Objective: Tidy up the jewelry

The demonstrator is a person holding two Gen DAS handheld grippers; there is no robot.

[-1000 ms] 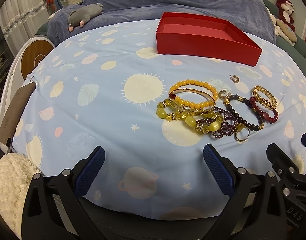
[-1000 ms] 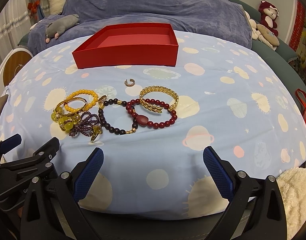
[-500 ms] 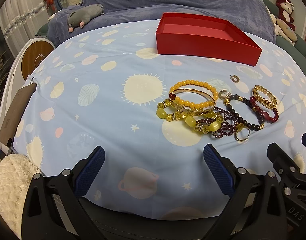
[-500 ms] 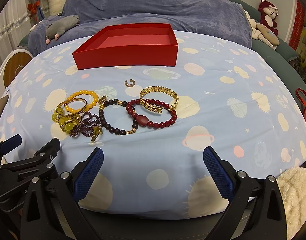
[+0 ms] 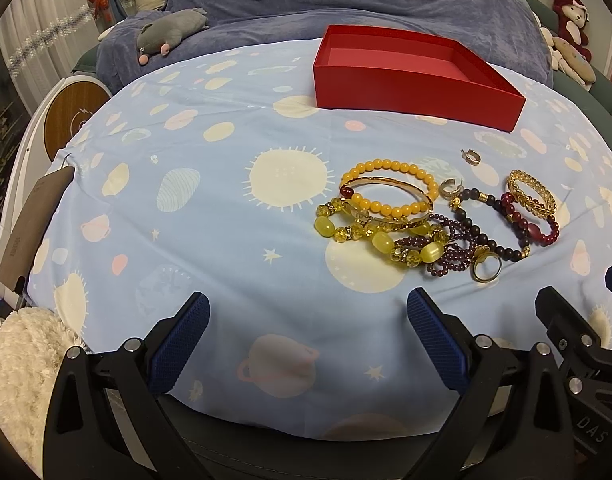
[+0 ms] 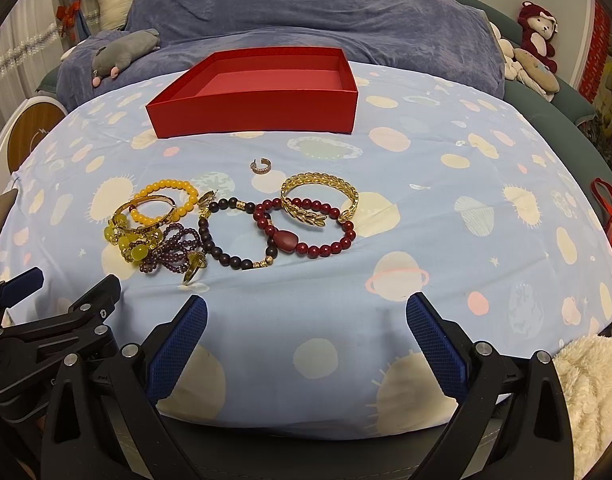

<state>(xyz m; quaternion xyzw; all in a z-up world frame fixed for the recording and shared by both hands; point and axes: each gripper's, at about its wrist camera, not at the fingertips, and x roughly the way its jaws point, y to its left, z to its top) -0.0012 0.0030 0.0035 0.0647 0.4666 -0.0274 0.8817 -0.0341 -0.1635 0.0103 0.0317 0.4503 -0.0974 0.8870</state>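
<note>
Both tools, left (image 5: 307, 344) and right (image 6: 306, 344), gape empty; overlapping bead bracelets (image 6: 162, 232) risk snagging and dragging neighbours short of the open red cardboard box (image 6: 258, 114).

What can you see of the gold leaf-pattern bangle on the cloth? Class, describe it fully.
The gold leaf-pattern bangle is an open cuff of shiny, metal-looking gold, its band shaped like overlapping leaves, with the ends crossing at the near side. It lies flat on the blue planet-print cloth, at the right end of the jewelry cluster. It overlaps the far part of the dark red bead bracelet. Neither gripper touches it.
</note>
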